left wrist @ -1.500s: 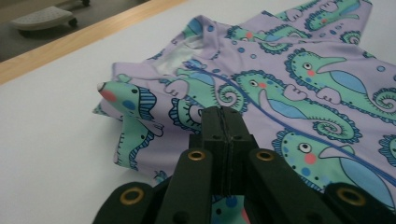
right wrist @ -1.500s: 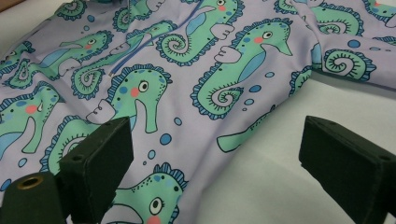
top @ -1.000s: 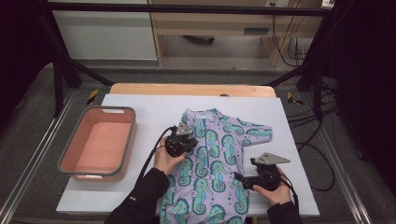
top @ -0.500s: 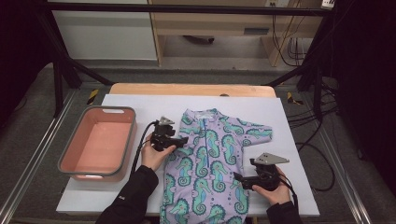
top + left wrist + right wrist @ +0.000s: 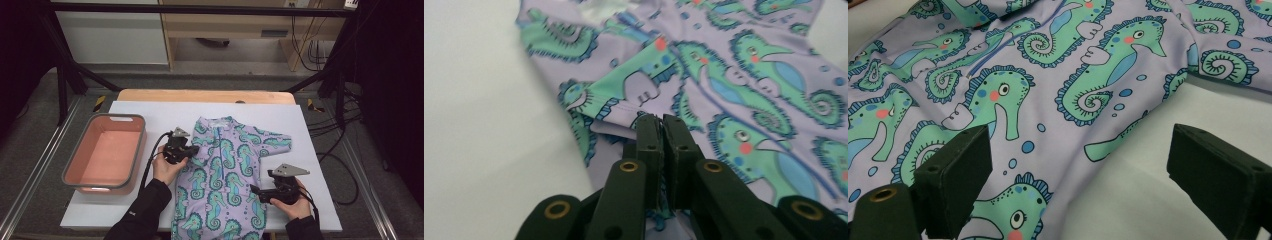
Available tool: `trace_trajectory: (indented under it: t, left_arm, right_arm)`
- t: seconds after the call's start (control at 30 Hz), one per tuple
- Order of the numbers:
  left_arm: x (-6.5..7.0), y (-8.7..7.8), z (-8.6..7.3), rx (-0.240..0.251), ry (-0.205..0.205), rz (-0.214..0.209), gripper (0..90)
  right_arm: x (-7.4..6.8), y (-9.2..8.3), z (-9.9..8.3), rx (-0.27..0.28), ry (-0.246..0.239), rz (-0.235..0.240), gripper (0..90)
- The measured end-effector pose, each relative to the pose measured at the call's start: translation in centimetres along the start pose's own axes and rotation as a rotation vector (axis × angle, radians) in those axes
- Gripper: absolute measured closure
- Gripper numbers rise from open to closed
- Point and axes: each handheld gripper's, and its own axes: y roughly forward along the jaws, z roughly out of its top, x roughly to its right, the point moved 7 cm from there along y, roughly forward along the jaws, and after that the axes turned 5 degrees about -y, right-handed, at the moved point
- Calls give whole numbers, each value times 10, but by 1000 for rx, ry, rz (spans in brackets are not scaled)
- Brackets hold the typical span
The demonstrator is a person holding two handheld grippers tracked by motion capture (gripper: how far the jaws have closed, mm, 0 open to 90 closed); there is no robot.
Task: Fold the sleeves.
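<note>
a white sheet (image 5: 150, 210) covers a wooden table (image 5: 205, 96) set inside a dark metal frame, with grey floor, loose black cables and pale cabinets beyond it in the high view. on the sheet's left side stands a pink tub with a grey rim (image 5: 75, 170). just right of it, spread flat down the middle of the sheet, lies a lilac baby suit printed with teal seahorses (image 5: 225, 175), its lower end hanging over the near edge.

the high view places the left gripper (image 5: 186, 151) at the suit's left edge, where the near sleeve is folded in over the body, and the right gripper (image 5: 256, 190) low at the suit's right edge, each held in a hand with a dark sleeve. what it cannot resolve, the gripper views do: the left gripper view shows the left gripper's jaws having just been closing, now pressed together with a fold of the suit's cloth (image 5: 624, 125) pinched between them, the fabric drawn up into a ridge there. the right gripper view shows the right gripper's jaws standing wide apart, one over the printed cloth (image 5: 1073, 75) and one over bare white sheet (image 5: 1128, 200), gripping nothing.

no brand, label or lettering can be read anywhere; a pale patch at the suit's neck (image 5: 601, 10) is too blurred to tell.
</note>
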Motion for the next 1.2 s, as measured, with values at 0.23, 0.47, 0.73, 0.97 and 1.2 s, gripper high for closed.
trace_trajectory:
  t: [0.23, 0.47, 0.73, 0.97, 1.2]
  left_arm:
    - [39, 0, 14, 31, 93, -97, 867]
    - [70, 22, 1, -31, 151, -175, 840]
    - [40, 8, 4, 12, 96, -98, 336]
    - [-16, 9, -13, -70, -41, 41, 350]
    - [-26, 13, -23, -124, -79, 80, 565]
  right_arm:
    - [0, 0, 0, 0, 1, 0, 114]
    - [0, -1, 0, 0, -5, 1, 114]
    - [0, -1, 0, 3, -2, -2, 115]
    - [0, 0, 0, -1, 0, 1, 115]
    - [0, 0, 0, -3, 0, 1, 115]
